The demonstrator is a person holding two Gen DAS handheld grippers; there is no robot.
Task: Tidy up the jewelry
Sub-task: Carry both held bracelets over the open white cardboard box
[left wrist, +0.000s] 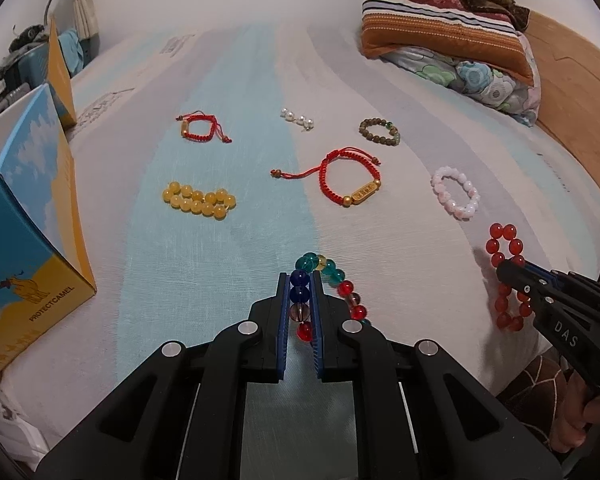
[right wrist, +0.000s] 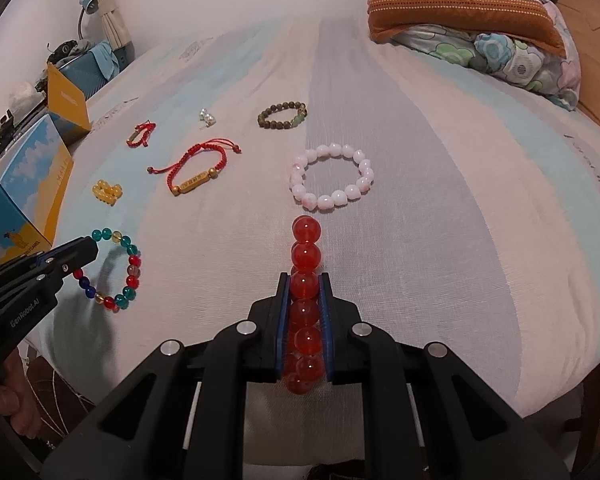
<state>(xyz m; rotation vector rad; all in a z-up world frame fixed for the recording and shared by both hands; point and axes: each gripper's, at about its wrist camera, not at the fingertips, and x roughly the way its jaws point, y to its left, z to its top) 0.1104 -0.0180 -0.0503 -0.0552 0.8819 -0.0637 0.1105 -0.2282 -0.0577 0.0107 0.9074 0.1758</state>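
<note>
My left gripper (left wrist: 300,278) is shut on a multicoloured bead bracelet (left wrist: 334,276) near the bed's front edge; it also shows in the right wrist view (right wrist: 130,268). My right gripper (right wrist: 306,280) is shut on a red bead bracelet (right wrist: 306,240), which also shows in the left wrist view (left wrist: 504,240). Lying loose on the sheet are a pink bead bracelet (right wrist: 332,200), a red cord bracelet with a gold tag (left wrist: 350,180), a yellow bead bracelet (left wrist: 200,200), a smaller red cord bracelet (left wrist: 200,126), a pearl piece (left wrist: 298,118) and a brown bead bracelet (left wrist: 380,132).
An open blue-and-yellow cardboard box (left wrist: 32,200) stands at the left edge of the bed. Folded pillows and a quilt (left wrist: 444,24) are stacked at the far right by the wooden headboard (left wrist: 572,92). A lamp and clutter sit beyond the bed at far left.
</note>
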